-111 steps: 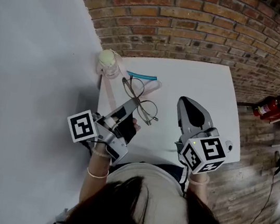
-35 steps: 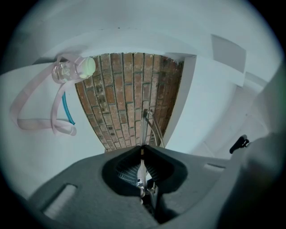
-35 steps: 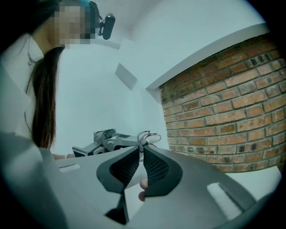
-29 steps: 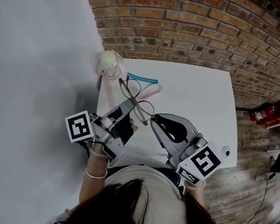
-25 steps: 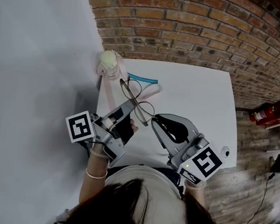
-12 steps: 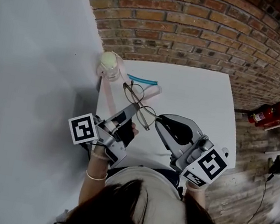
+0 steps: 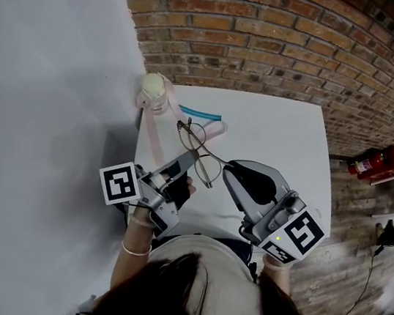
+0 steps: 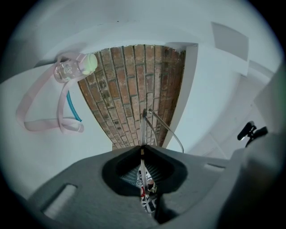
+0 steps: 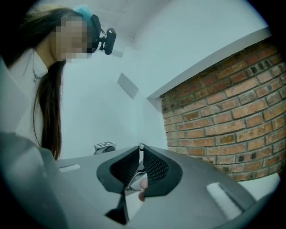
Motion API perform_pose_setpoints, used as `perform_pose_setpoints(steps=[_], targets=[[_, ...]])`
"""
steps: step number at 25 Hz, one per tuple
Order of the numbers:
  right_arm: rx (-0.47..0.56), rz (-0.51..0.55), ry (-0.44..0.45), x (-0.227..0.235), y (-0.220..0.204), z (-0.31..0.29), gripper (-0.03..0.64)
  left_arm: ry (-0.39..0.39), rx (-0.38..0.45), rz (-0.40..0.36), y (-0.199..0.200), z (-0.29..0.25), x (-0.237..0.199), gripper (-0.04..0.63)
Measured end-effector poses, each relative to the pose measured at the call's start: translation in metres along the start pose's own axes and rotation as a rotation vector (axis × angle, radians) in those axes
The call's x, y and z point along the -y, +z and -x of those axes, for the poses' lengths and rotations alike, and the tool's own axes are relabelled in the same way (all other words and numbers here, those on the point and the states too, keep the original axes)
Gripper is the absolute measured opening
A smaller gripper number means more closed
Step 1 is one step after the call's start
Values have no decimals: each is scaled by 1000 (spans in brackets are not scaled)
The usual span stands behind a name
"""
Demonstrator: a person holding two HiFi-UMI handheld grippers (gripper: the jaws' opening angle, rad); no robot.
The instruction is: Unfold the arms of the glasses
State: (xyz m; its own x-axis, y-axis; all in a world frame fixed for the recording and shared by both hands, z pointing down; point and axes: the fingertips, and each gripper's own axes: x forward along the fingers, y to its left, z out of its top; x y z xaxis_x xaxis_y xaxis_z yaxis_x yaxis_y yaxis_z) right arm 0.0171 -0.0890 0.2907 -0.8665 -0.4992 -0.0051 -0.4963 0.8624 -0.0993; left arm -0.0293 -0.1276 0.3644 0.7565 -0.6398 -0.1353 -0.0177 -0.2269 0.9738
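White table (image 7: 283, 130), smooth and matte, set against a rough red brick wall (image 7: 274, 46), with a plain pale wall to the left. At the table's far left corner lies a clear pinkish bottle (image 7: 152, 91) with a looping pink strap (image 8: 27, 123). The glasses (image 7: 201, 151), thin wire with round lenses, are held above the table. The left gripper (image 8: 142, 150) is pressed tight on the frame wire. The right gripper (image 9: 141, 147) is closed, nipping a thin metal part at its tips.

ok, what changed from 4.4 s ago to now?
The right gripper swung left across the table and closed on the glasses. The left gripper kept its grip on them, shifting only slightly. The bottle stayed put.
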Motion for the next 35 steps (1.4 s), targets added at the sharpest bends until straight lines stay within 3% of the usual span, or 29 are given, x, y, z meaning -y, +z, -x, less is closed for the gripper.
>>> perform_pose_setpoints(steps=[35], targets=[[34, 39, -27, 13, 20, 2, 35, 9, -71, 23, -20, -2, -9, 23]])
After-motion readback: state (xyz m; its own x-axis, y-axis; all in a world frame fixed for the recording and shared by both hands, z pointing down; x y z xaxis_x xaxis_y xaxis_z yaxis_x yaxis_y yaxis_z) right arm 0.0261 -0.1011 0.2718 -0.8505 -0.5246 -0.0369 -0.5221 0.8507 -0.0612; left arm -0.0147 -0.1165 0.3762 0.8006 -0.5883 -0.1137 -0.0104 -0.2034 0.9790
